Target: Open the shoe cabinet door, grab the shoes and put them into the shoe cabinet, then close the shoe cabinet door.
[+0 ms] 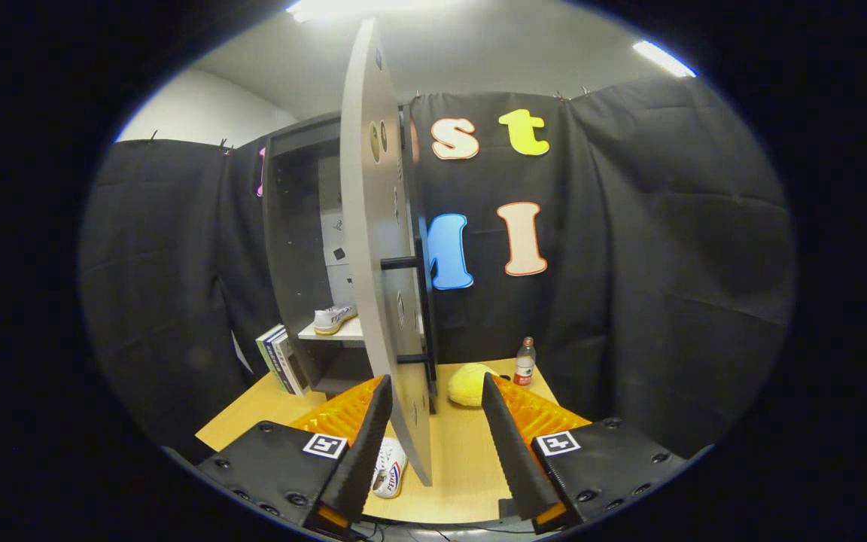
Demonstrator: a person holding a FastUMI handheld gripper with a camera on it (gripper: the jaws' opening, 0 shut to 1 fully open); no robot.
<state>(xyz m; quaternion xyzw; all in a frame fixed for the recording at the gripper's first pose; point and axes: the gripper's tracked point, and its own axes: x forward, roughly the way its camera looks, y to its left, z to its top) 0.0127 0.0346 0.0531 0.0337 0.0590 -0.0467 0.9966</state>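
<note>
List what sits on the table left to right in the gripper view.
Books → shoe on the table → open cabinet door → yellow plush toy → bottle. The gripper is open, its fingers either side of the door's lower edge.

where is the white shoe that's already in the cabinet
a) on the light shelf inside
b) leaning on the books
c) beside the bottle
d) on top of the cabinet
a: the white shoe rests on the light shelf inside the cabinet, behind the open door; the tool is open around the door's edge.
</note>
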